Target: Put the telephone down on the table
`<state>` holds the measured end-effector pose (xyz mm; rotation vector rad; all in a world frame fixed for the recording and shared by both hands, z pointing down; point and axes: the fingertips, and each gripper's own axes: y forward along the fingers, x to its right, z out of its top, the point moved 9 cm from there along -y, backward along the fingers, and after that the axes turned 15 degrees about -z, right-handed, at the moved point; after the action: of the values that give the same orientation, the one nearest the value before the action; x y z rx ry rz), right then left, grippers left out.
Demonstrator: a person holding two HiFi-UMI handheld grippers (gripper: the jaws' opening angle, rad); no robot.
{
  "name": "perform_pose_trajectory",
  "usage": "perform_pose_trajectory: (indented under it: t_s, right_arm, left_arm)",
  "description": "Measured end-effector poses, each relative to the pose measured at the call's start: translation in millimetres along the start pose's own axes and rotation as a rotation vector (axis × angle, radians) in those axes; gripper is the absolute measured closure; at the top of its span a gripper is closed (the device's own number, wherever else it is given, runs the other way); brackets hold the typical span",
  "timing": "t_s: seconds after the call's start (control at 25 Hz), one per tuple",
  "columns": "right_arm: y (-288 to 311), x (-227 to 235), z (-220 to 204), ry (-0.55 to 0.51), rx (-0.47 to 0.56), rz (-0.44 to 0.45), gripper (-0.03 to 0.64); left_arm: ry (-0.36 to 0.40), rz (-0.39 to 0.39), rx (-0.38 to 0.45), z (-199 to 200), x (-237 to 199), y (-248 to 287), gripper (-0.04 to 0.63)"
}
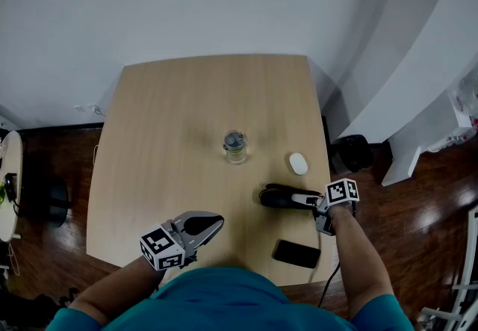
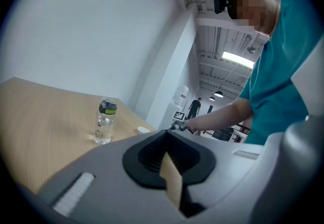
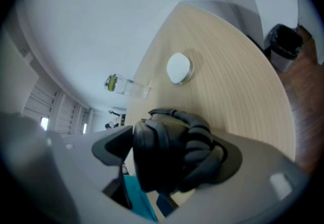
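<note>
A black telephone (image 1: 296,253) lies flat on the wooden table (image 1: 172,113) near its front right edge, and neither gripper touches it. Just beyond it, my right gripper (image 1: 293,199) reaches left over black headphones (image 1: 276,196) that rest on the tabletop. In the right gripper view the headphones (image 3: 172,152) fill the space between the jaws, which stand wide around them; I see no pad squeezing them. My left gripper (image 1: 216,221) hovers at the front of the table, its tips together with nothing in them (image 2: 165,134).
A clear water bottle (image 1: 235,146) with a dark cap stands mid-table. A white round puck (image 1: 298,164) lies right of it, near the table's right edge. A black bin (image 1: 351,152) sits on the floor to the right. A white wall runs behind the table.
</note>
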<state>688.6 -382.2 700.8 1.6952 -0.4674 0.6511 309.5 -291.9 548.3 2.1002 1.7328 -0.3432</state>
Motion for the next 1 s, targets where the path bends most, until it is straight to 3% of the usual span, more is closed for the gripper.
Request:
perform_pose_trajectory:
  t_s: [0.64,0.84,1.0]
  right_arm:
    - [-15,6,9,-0.124,0.069,-0.386,0.101]
    - [-18,7,9,-0.177,0.100,-0.372,0.087]
    - [-37,3,6,-0.140,0.181,-0.220,0.087]
  left_arm:
    - [0.020,0.017,0.009,0,13,-11,0.591]
    - [0.018,0.028,0.014,0,18,-12,0.591]
    - [0.023,0.042,0.029,1,23,-15,0.591]
